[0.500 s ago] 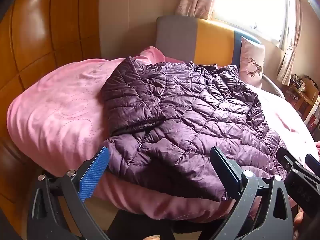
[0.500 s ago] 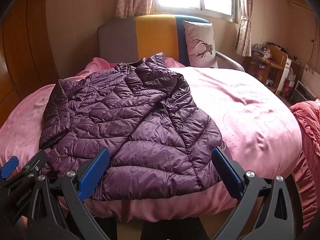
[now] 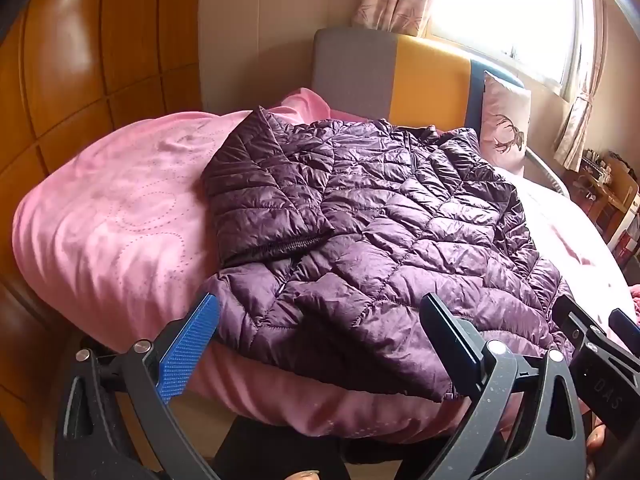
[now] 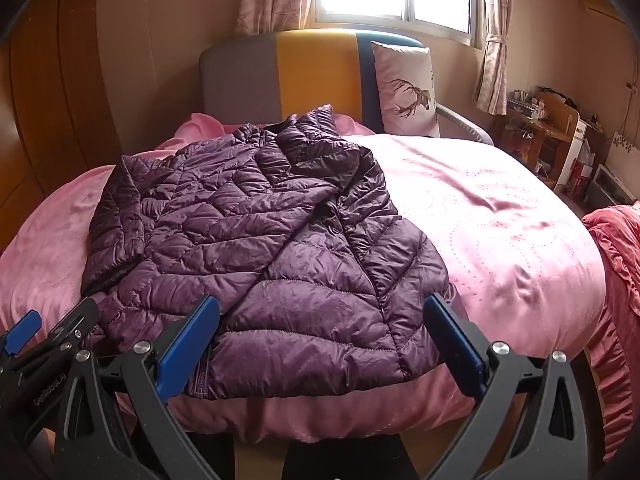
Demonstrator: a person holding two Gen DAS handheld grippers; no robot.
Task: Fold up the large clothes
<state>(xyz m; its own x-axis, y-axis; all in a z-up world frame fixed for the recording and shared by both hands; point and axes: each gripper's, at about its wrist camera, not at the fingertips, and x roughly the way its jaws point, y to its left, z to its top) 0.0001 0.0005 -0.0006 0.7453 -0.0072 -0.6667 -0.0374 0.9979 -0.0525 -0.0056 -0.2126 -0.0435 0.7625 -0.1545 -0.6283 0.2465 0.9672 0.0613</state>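
Observation:
A dark purple quilted jacket (image 3: pixel 380 236) lies spread on a pink bedspread (image 3: pixel 116 232), sleeves folded in over its body, hem at the near edge of the bed. In the right wrist view the jacket (image 4: pixel 256 248) covers the left half of the bed. My left gripper (image 3: pixel 320 340) hovers open just short of the hem, nothing between its blue pads. My right gripper (image 4: pixel 320 340) is likewise open before the hem's right part, holding nothing. Each gripper shows in the other's view: the right one (image 3: pixel 600 344) at the right edge, the left one (image 4: pixel 48 332) at the left edge.
A grey, yellow and blue headboard (image 4: pixel 288 76) and a deer-print pillow (image 4: pixel 404 88) stand at the far end. Wooden wardrobe panels (image 3: pixel 80 60) line the left. A red ruffled cloth (image 4: pixel 616 248) hangs at the bed's right, with cluttered shelves (image 4: pixel 560 140) beyond.

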